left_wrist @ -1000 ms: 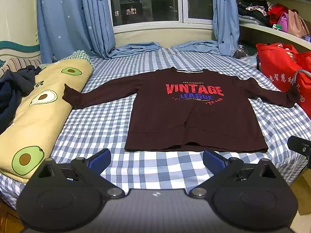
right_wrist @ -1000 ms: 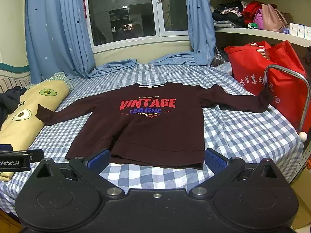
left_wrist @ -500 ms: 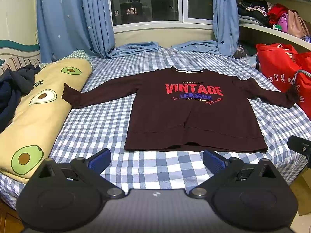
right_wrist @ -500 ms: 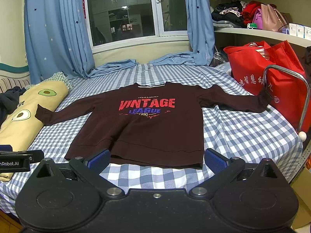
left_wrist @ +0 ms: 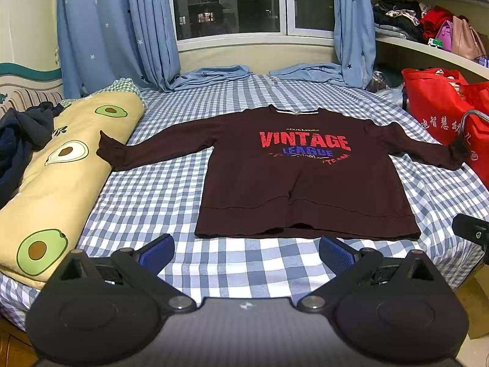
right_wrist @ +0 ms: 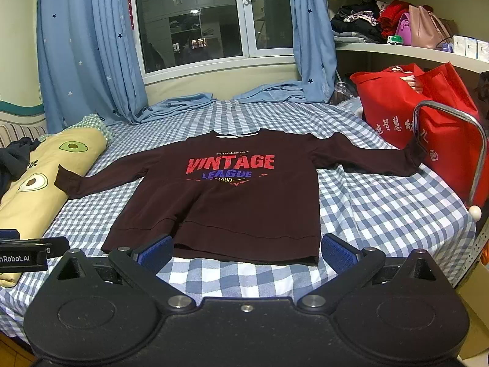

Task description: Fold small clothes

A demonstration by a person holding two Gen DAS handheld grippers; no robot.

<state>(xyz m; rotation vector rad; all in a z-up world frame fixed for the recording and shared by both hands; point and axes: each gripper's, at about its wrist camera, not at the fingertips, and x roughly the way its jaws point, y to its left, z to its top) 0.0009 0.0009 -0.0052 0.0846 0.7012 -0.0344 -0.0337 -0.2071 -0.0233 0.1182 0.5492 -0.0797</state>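
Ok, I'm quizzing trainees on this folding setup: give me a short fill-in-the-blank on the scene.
1. The sweatshirt lies spread flat on the ____ bedsheet.
2. The big red word printed on its chest is ____.
3. Both the left gripper and the right gripper are ____.
4. The long pillow is printed with ____.

Missing words: checked; VINTAGE; open; avocados

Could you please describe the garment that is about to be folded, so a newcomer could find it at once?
On the blue-checked bed, it is the dark maroon sweatshirt lying flat, sleeves spread. Only it bears red VINTAGE lettering.
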